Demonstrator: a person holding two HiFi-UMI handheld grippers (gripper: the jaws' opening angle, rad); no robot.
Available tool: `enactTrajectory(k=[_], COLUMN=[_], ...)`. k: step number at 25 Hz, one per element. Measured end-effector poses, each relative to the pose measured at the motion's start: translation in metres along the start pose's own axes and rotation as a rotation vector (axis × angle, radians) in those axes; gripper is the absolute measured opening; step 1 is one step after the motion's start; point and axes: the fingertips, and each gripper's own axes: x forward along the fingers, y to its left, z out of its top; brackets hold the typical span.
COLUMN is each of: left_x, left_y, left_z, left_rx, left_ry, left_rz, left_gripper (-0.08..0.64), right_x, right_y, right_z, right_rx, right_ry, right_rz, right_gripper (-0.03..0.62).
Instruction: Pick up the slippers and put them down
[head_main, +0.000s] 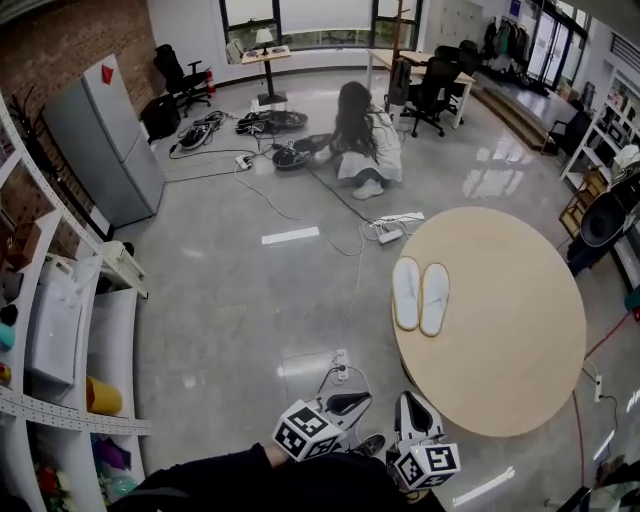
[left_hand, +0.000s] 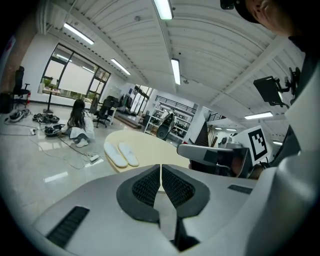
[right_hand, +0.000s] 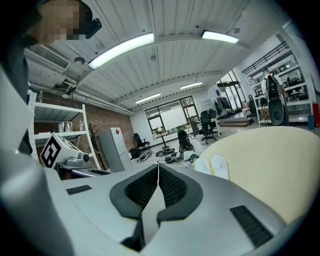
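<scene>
Two white slippers (head_main: 420, 295) lie side by side on the round wooden table (head_main: 500, 350), near its far left edge. They also show in the left gripper view as slippers (left_hand: 120, 154) and in the right gripper view as slippers (right_hand: 212, 165). My left gripper (head_main: 352, 402) is low at the front, over the floor, short of the table, jaws shut and empty. My right gripper (head_main: 412, 405) is beside it at the table's near edge, also shut on nothing. In their own views the left gripper (left_hand: 160, 176) and right gripper (right_hand: 158, 175) show pads pressed together.
A person (head_main: 360, 140) sits on the floor among cables and a power strip (head_main: 395, 228) beyond the table. A grey fridge (head_main: 105, 140) and white shelving (head_main: 60, 330) stand at the left. Another power strip (head_main: 342, 362) lies on the floor near my grippers. Office chairs stand at the back.
</scene>
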Motion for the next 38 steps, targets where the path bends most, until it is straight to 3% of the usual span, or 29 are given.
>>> enactTrajectory(k=[13, 19, 25, 29, 34, 38], left_x=[0.122, 0.155, 0.184, 0.222, 0.261, 0.280], left_y=[-0.071, -0.077, -0.051, -0.029, 0.004, 0.056], left_z=[0.010, 0.015, 0.019, 0.035, 0.076, 0.112], left_rx=[0.071, 0.052, -0.015, -0.023, 0.003, -0.031], left_ry=[0.088, 0.095, 0.110, 0.109, 0.074, 0.051], left_rz=[0.035, 0.038, 0.035, -0.015, -0.090, -0.101], left_gripper=[0.025, 0.025, 0.025, 0.025, 0.025, 0.025], right_x=[-0.046, -0.054, -0.032, -0.011, 0.028, 0.079], right_y=[-0.132, -0.172, -0.193, -0.231, -0.269, -0.285], right_z=[0.012, 0.012, 0.010, 0.018, 0.040, 0.055], right_rx=[0.090, 0.122, 0.122, 0.121, 0.122, 0.140], right_ry=[-0.021, -0.013, 0.032, 0.040, 0.049, 0.095], right_rz=[0.025, -0.004, -0.014, -0.088, -0.172, -0.197], right_gripper=[0.017, 0.017, 0.017, 0.017, 0.017, 0.017])
